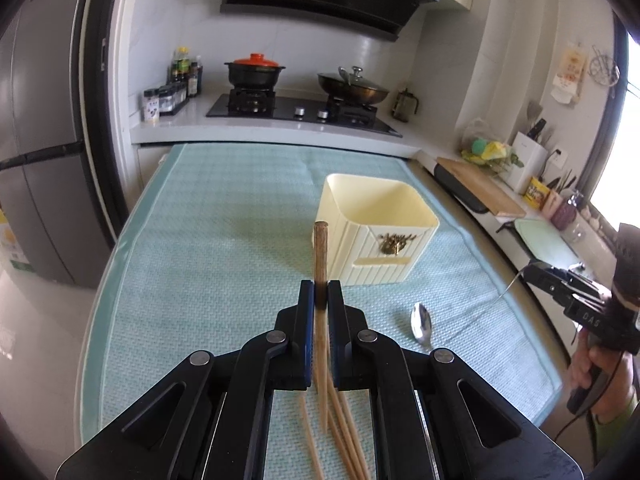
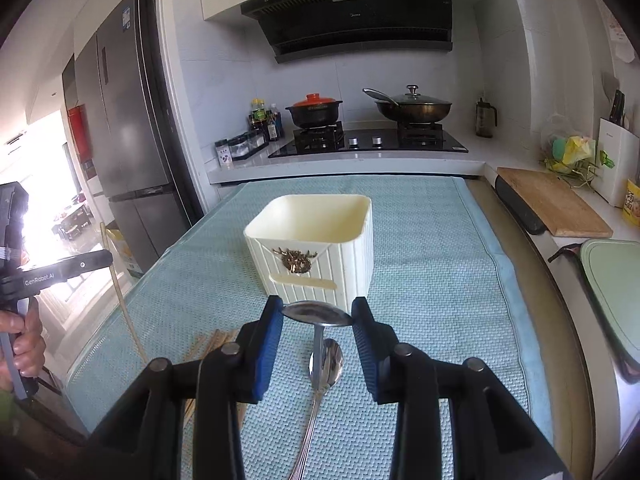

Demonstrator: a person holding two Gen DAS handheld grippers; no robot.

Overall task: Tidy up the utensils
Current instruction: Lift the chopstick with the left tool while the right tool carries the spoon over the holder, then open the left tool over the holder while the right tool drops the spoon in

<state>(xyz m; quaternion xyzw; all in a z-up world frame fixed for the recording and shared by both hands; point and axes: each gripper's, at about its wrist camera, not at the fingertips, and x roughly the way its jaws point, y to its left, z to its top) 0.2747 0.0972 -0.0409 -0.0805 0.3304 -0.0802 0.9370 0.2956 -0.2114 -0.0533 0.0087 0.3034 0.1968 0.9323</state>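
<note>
Left wrist view: the left gripper [image 1: 321, 294] has its fingers closed on a single brown wooden chopstick [image 1: 321, 256], held upright, its blunt end rising above the fingertips. Below the gripper, loose wooden chopsticks [image 1: 340, 424] lie on the pale green woven mat [image 1: 200, 280]. The cream ribbed plastic utensil holder [image 1: 374, 228] stands upright on the mat beyond the fingertips, slightly to the right. A steel spoon [image 1: 422, 324] lies flat on the mat, near the holder. The right gripper [image 1: 560, 280] shows at the right edge.

Right wrist view: the right gripper [image 2: 317, 316] clamps the bowl of a second steel spoon [image 2: 316, 314] between its blue pads [image 2: 270, 352], just in front of the utensil holder [image 2: 316, 248]. The spoon on the mat [image 2: 326, 364] lies directly below.
</note>
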